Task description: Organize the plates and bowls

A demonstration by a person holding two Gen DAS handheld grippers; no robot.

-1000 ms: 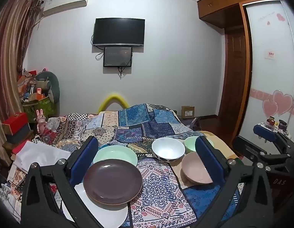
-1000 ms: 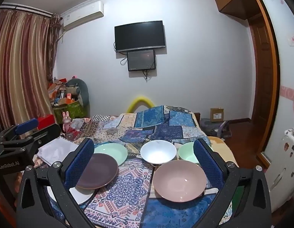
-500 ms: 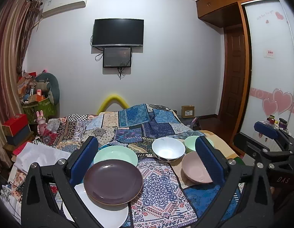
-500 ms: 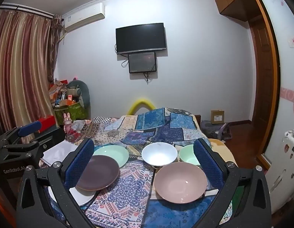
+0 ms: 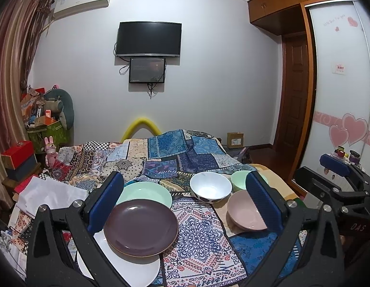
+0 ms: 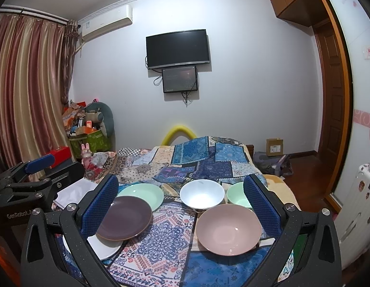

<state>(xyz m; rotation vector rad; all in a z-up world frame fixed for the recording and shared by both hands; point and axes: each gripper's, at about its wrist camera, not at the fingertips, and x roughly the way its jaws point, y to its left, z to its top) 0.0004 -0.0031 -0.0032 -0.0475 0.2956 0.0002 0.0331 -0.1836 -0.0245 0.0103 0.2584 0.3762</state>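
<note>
Left gripper (image 5: pixel 185 205): jaws spread wide, holding nothing, above the patchwork cloth (image 5: pixel 199 229). Right gripper (image 6: pixel 182 205): jaws spread wide, holding nothing.

Purple plate (image 5: pixel 140 227) stacked on white plate (image 5: pixel 127 270), near left. Green plate (image 5: pixel 146 192) just behind, touching or overlapping the purple rim. White bowl (image 5: pixel 210 189) at centre; green bowl (image 5: pixel 240 179) behind right; pink bowl (image 6: pixel 229 228) near right.

Legible on left gripper body, right wrist view: "GenRobot.A" (image 6: pixel 18 215). On right gripper body, left wrist view: "DAS" (image 5: pixel 358 226).
</note>
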